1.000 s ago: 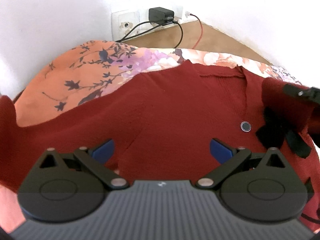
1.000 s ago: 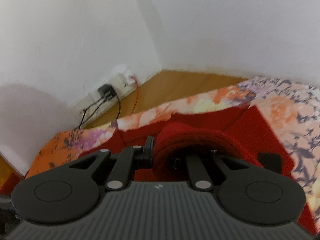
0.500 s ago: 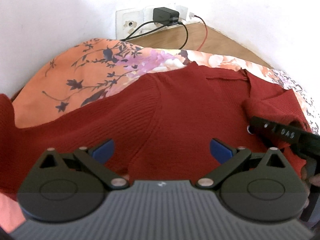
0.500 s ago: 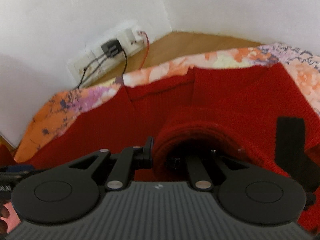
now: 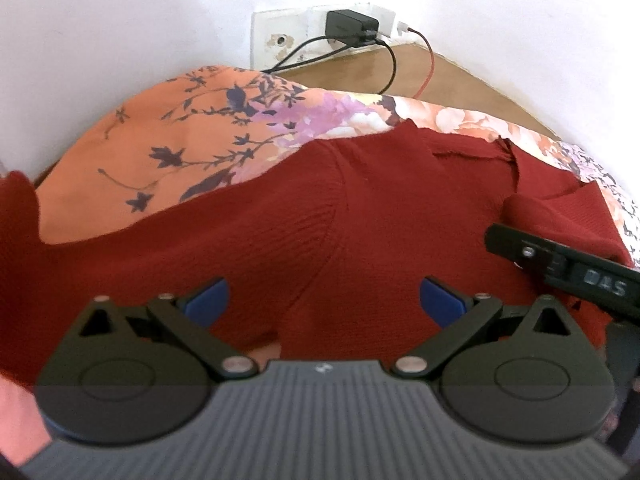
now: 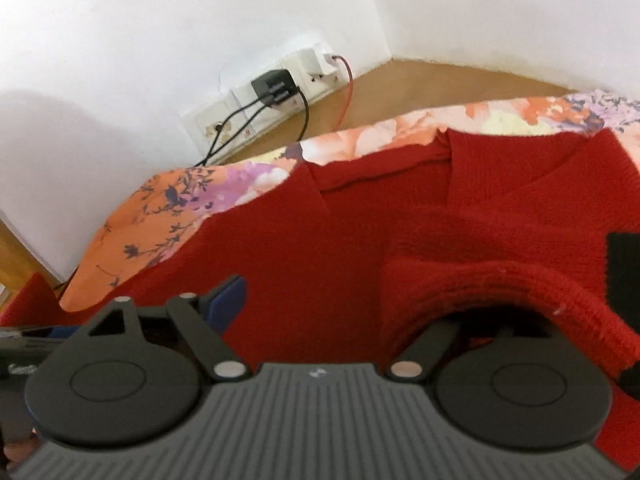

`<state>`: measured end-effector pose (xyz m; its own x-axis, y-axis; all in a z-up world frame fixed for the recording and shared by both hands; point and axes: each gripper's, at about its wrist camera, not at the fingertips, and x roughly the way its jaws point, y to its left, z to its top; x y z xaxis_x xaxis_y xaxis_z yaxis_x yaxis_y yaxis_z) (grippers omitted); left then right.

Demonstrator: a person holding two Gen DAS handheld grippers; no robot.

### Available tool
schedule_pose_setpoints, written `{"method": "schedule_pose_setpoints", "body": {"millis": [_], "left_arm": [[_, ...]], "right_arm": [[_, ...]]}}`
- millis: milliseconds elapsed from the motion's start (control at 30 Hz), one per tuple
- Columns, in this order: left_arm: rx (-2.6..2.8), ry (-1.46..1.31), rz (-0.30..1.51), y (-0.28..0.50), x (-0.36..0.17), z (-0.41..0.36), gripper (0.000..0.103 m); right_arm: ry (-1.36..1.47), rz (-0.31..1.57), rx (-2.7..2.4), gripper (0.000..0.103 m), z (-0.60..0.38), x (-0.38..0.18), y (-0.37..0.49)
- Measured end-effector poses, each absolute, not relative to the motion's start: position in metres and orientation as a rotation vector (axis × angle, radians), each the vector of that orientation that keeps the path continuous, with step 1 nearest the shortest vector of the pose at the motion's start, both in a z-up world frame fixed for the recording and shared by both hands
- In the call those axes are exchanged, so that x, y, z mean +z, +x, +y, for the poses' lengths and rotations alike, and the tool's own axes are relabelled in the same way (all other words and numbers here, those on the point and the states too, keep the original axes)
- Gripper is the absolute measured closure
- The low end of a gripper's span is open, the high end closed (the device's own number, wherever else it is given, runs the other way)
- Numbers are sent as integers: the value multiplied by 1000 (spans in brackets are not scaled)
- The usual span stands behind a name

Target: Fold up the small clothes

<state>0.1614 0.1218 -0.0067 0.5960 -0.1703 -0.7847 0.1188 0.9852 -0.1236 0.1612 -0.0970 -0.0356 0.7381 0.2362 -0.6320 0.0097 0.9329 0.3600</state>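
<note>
A small red knitted sweater lies spread on a floral orange sheet; it also shows in the right wrist view. My left gripper is open and empty, low over the sweater's body. My right gripper now stands open over the sweater. A folded red sleeve cuff drapes over its right finger and hides that finger. Its left blue pad is bare. The right gripper's black finger shows at the right of the left wrist view, on the folded-in sleeve.
The floral sheet covers the surface and ends near a white wall. Wall sockets with a black charger and black and red cables sit by the wooden floor beyond the far edge. A black bow trim is at the right.
My right gripper carried the sleeve inward and down over the sweater's body, then opened its jaws. The sleeve cuff now rests loosely on its right finger. My left gripper stayed open and drifted slightly.
</note>
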Motion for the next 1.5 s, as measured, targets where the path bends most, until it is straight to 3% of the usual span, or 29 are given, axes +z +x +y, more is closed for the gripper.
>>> {"method": "schedule_pose_setpoints", "body": {"millis": [400,767,1000,1500], "left_arm": [[-146,-29,866,147,15,104,0],[-305,62,876,143,20,26,0],[-402,117,861,132,23,-24,0],[-585,248,875,100,5,-102,0]], "right_arm": [[404,778,135,16,-138,2,102],[462,717,96,16,-207,29,57],[350,816,172,13,-216,25,41],[370,758,-40,13,-303,16,18]]}}
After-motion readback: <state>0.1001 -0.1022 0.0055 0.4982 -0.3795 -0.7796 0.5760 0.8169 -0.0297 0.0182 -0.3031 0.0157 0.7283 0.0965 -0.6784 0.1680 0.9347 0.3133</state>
